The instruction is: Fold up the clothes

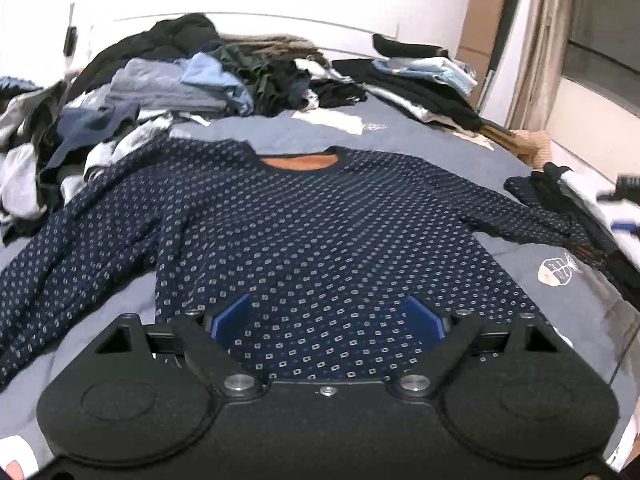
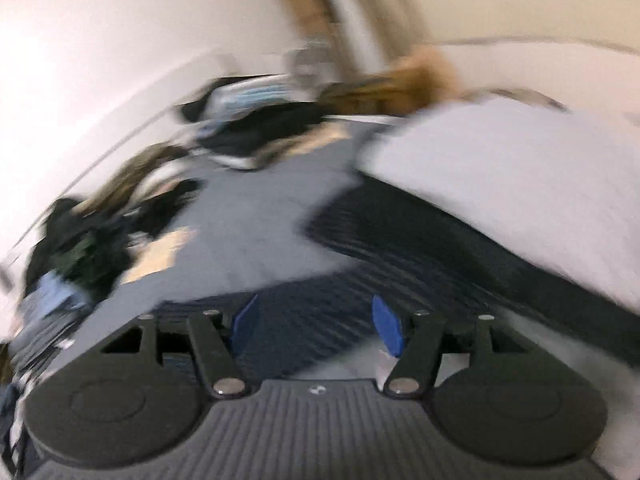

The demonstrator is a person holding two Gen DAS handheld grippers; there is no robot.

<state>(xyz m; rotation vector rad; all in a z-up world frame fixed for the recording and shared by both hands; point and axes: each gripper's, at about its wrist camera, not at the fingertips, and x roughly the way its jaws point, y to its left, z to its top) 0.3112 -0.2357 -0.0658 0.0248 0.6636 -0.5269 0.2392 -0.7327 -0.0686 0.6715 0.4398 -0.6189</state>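
A navy sweater [image 1: 304, 216] with small pale diamonds and an orange inner collar lies flat, front up, on the blue-grey bedcover [image 1: 420, 140]. Both sleeves are spread outward. My left gripper [image 1: 327, 320] hovers over the sweater's lower hem, open, its blue pads [image 1: 230, 320] wide apart with nothing gripped. The right wrist view is heavily blurred. There my right gripper [image 2: 316, 326] stands open above dark patterned sweater fabric [image 2: 400, 236], with nothing pinched between its blue pads [image 2: 386, 330].
A big heap of unfolded clothes [image 1: 160, 88] fills the back left of the bed. Folded dark and pale garments [image 1: 424, 76] are stacked at the back right. A white pillow [image 2: 520, 184] lies beside the sweater's sleeve. A wall and a curtain [image 1: 548, 40] stand behind.
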